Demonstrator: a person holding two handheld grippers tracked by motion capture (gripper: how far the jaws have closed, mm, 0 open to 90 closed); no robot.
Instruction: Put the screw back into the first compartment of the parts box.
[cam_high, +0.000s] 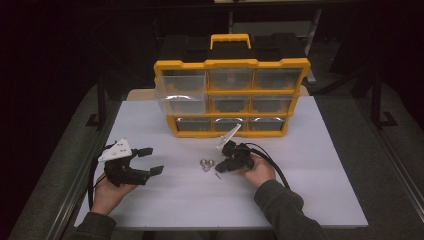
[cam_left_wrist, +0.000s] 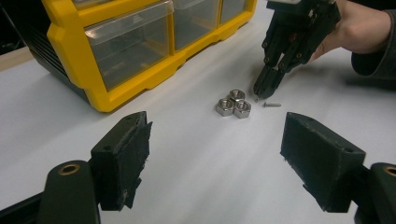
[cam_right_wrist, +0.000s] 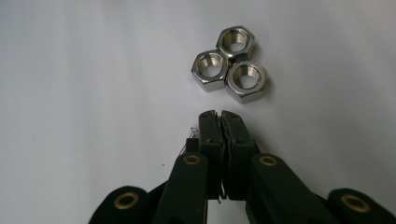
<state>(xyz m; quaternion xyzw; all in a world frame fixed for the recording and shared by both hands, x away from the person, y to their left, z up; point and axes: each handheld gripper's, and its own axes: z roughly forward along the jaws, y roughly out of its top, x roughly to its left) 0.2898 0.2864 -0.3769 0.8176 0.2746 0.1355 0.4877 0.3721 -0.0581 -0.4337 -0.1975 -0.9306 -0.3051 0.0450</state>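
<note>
- The white worktop has a yellow and black parts organizer at the far side, with clear drawers in three rows. The left-hand drawer of the middle row is pulled out toward the person.
- Three shiny hex nuts sit bunched together in a little triangle, all touching, about mid-worktop in front of the organizer.
- A tiny screw lies flat just beside the nuts, on the side toward the right gripper (it's small, so I can't make out much detail on it).
- The right gripper has its jaws pressed together with nothing visible between them. The tips point down at the worktop right next to the screw and near the nuts. In its own view the screw peeks out beside the left jaw.
- The left gripper is held well off to the left, jaws wide apart and empty, aimed roughly toward the nuts.
- Both grippers are held by hands coming in from the near edge, with dark sleeves showing.
</note>
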